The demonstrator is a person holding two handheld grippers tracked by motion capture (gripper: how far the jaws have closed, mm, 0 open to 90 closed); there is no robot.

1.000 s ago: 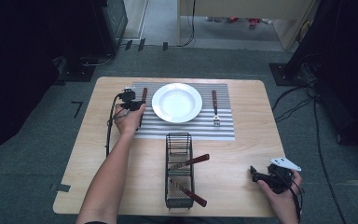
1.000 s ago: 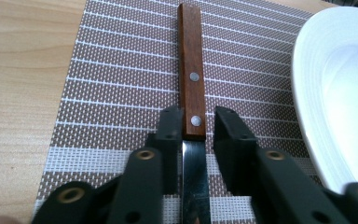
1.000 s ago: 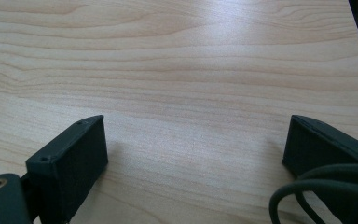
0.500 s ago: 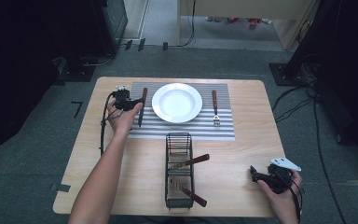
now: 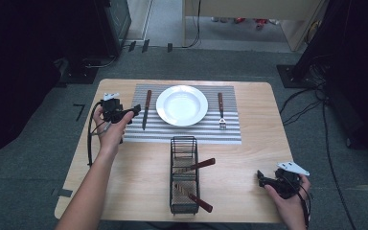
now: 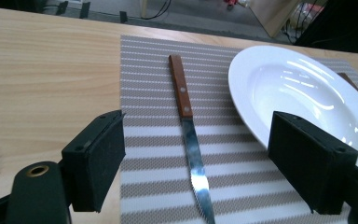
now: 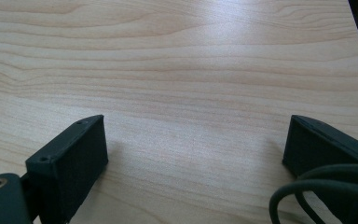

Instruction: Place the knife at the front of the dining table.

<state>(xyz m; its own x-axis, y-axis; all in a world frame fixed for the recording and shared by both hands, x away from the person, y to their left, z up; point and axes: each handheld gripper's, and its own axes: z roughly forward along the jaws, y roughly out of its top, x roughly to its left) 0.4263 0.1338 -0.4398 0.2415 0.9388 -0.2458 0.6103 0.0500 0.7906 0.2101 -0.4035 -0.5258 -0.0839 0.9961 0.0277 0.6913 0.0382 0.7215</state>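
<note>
Left tongs (image 5: 135, 109) spread wide, empty, just left of knife (image 5: 145, 108) lying on striped placemat (image 5: 230, 133) beside white plate (image 5: 181, 104). Right tongs (image 5: 260, 178) spread wide, empty, low over bare worktop (image 5: 139, 177) near front right corner.

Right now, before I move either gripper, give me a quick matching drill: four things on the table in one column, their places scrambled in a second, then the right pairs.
Things:
1. knife
2. fork
3. plate
4. wire caddy

Places:
A. middle of the striped placemat
B. on the bare wood nearer the person, holding two wooden-handled utensils
C. on the mat, left of the plate, ahead of the open left gripper
D. on the mat, right of the plate

Pairs: 1-C, 2-D, 3-A, 4-B
</note>
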